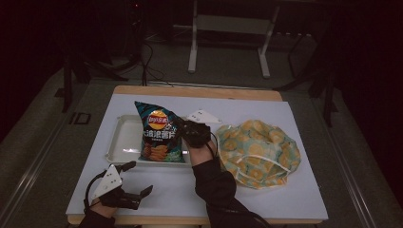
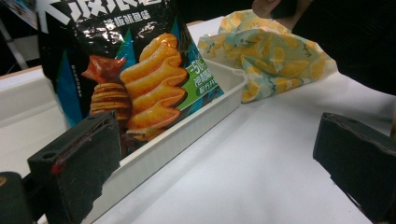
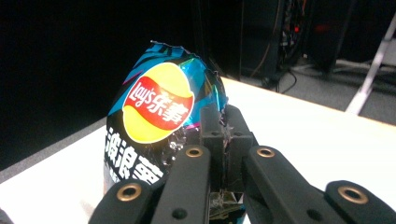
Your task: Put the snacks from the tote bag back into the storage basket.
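Observation:
A dark blue chip bag (image 1: 159, 133) (image 2: 135, 70) (image 3: 156, 126) stands tilted in the white tray (image 1: 121, 142) (image 2: 196, 123), its bottom resting on the tray floor. My right gripper (image 1: 183, 127) (image 3: 223, 126) is shut on the bag's right edge and holds it up. My left gripper (image 1: 138, 178) (image 2: 215, 163) hovers open near the table's front left, in front of the tray, with nothing between its jaws.
A yellow lemon-print cloth bag (image 1: 259, 149) (image 2: 271, 56) lies to the right of the tray. A small white card (image 1: 203, 117) sits behind my right hand. The white table mat (image 1: 285, 190) stretches to the front edge.

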Demonstrator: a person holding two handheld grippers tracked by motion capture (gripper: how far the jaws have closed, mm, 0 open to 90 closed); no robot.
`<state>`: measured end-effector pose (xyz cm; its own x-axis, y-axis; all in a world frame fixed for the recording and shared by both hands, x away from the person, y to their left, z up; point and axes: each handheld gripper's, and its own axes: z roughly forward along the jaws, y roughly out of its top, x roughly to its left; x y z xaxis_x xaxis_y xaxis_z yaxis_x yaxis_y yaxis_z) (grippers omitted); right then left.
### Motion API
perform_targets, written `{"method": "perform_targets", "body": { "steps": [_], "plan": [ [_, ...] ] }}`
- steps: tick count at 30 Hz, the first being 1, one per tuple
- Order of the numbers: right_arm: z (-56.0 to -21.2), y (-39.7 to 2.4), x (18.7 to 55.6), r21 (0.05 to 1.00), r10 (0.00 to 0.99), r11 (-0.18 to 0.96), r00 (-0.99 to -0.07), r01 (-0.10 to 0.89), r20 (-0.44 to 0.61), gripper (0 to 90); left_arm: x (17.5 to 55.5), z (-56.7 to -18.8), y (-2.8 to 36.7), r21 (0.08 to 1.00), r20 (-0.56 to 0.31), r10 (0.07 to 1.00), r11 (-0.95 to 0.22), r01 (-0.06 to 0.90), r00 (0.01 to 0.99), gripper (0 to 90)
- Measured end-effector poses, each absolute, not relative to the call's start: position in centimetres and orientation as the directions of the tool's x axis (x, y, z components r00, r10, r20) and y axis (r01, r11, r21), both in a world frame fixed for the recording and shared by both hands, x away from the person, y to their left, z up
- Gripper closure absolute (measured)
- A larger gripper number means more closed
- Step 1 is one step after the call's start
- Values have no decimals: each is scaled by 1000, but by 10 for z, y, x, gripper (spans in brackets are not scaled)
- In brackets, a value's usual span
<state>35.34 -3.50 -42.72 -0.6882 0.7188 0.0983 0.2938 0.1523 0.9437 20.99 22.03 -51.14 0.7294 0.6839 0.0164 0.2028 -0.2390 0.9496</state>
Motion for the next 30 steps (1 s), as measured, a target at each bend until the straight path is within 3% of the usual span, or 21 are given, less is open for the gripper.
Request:
{"method": "perform_targets", "body": {
  "steps": [6,13,24,30],
  "plan": [
    [-434,-41,372,925,729,171,-676,338,113,865,210,-512,220,949,13,683,-238,206,731,13],
    [-442,-39,392,897,753,217,-651,385,98,751,210,-512,220,948,7,678,-238,210,735,13],
    [-430,-46,397,894,773,219,-628,392,86,527,211,-513,220,947,6,677,-239,213,736,13],
    [-419,-47,389,890,746,233,-659,392,95,333,211,-513,220,946,7,676,-243,214,737,13]
  ]
}}
